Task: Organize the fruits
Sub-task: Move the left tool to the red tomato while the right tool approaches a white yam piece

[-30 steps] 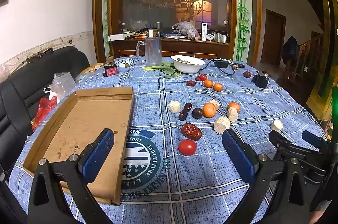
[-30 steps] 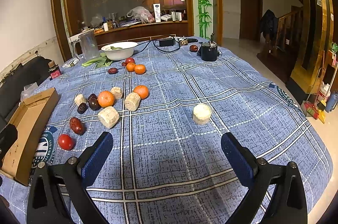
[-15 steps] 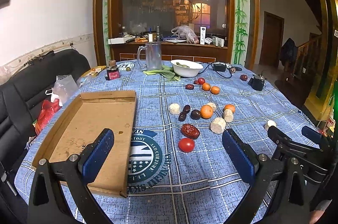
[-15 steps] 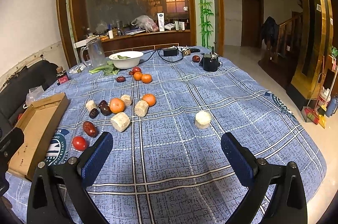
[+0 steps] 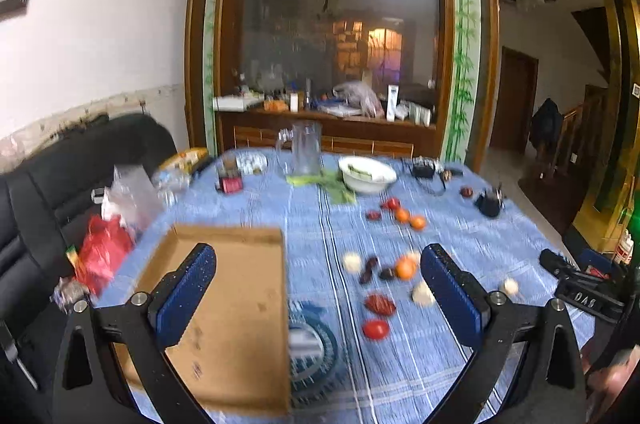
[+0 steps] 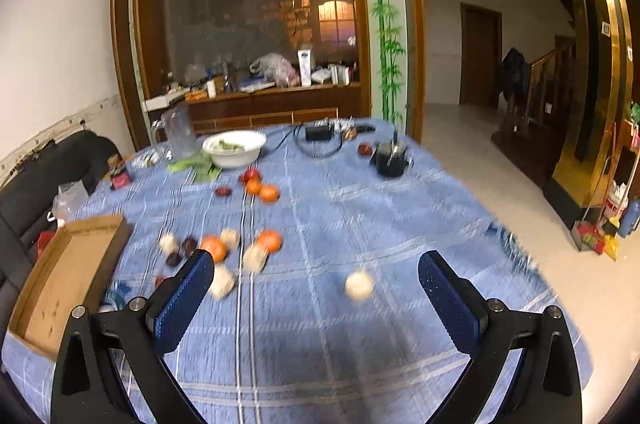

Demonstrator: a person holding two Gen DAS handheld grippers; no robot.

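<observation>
Apparently nothing is picked yet: the left gripper (image 5: pixel 318 288) and right gripper (image 6: pixel 314 290) both hang spread and empty above the table (image 6: pixel 360 208). Fruit lies loose right of the cardboard tray (image 5: pixel 236 288): a tomato (image 5: pixel 376 329), a red date (image 5: pixel 379 304) and an orange (image 5: pixel 405 268) beyond it. Next, one gripper likely must drop over a single fruit and close gently.

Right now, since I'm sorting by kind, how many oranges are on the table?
4. Two near the white bowl: far-left orange, far-right orange. Two in the closer cluster: near-left orange, near-right orange. Blur may hide more.
</observation>
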